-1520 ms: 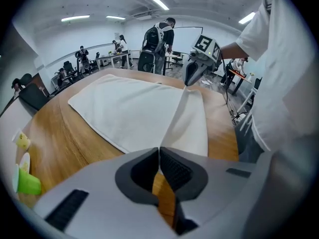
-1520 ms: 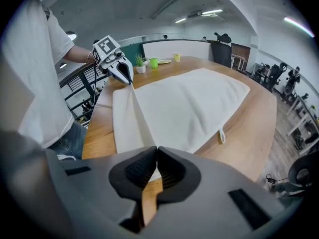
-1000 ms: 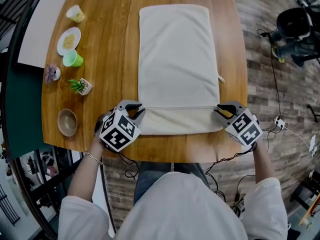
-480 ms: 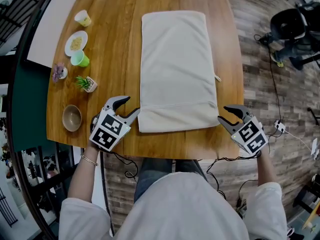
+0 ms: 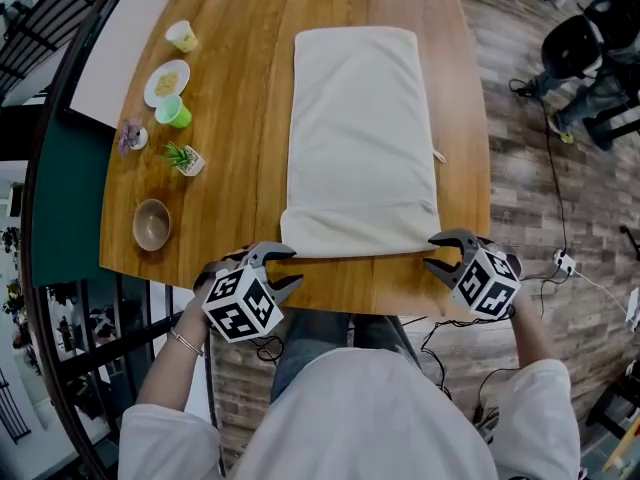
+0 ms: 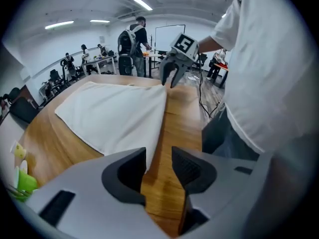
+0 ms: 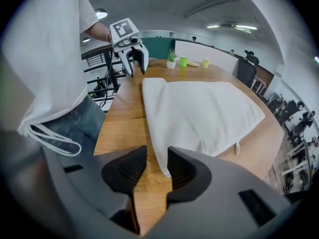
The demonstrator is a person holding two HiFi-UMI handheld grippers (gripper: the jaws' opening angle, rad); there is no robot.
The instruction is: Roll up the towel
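Table layout, ref = towel

Towel (image 5: 362,138) lies flat on table (image 5: 240,118), right of centre, long axis running away from the person, near end just short of the table's near edge. Everything else sits left of towel, well apart from it, far to near: cup (image 5: 182,36), plate (image 5: 166,82), second cup (image 5: 176,113) just beside plate, ornament (image 5: 131,138), potted plant (image 5: 186,158), bowl (image 5: 152,225).

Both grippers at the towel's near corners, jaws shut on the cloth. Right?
No: the jaws are apart, though they just closed slightly, and pinch no cloth, per both gripper views. The left gripper and right gripper are at the near corners of the towel.
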